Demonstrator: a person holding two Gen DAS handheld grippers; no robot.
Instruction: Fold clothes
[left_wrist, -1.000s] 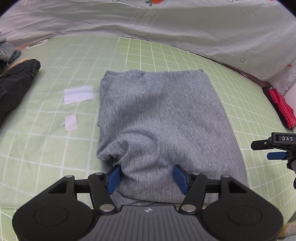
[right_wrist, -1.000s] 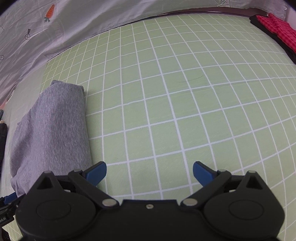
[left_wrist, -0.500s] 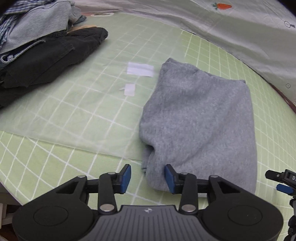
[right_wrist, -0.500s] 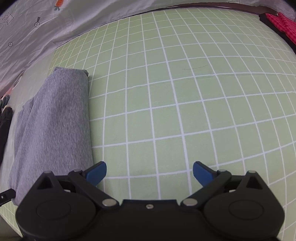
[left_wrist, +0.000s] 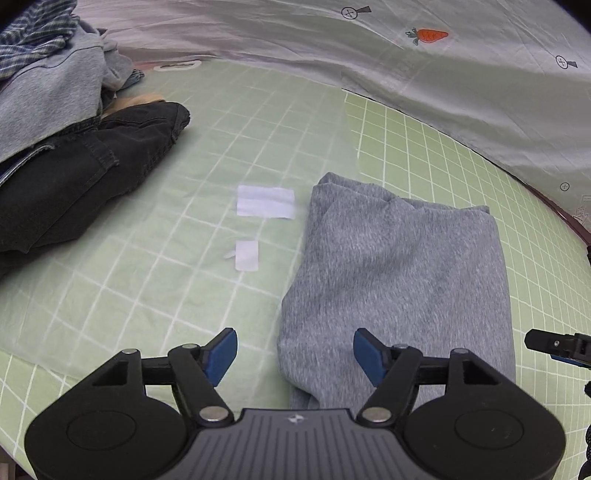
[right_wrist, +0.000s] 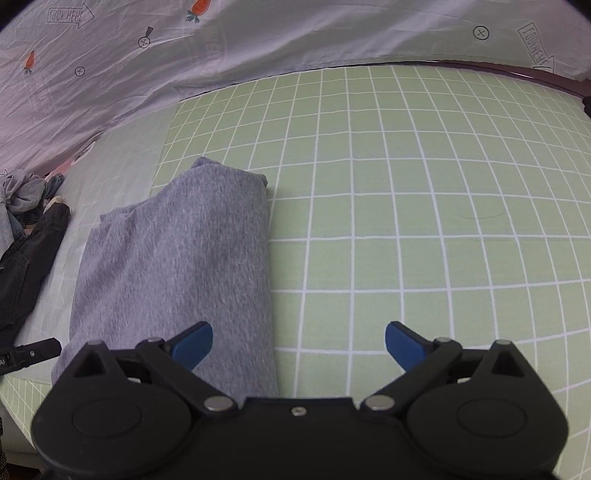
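A folded grey garment (left_wrist: 399, 273) lies flat on the green checked sheet (left_wrist: 280, 122); it also shows in the right wrist view (right_wrist: 177, 266). My left gripper (left_wrist: 294, 353) is open and empty, hovering over the garment's near left corner. My right gripper (right_wrist: 298, 346) is open and empty, over the sheet at the garment's near right edge, its left fingertip (right_wrist: 192, 341) above the cloth. The right gripper's tip shows at the right edge of the left wrist view (left_wrist: 557, 345).
A pile of unfolded clothes, with a black garment (left_wrist: 74, 173) and a grey one (left_wrist: 44, 99), lies at the far left. Two white paper scraps (left_wrist: 265, 201) lie left of the grey garment. A white carrot-print sheet (left_wrist: 424, 62) runs along the back.
My left gripper has opened wide and let go of the grey garment's near corner, then swung back toward it. My right gripper has shifted left so its left finger is over the garment.
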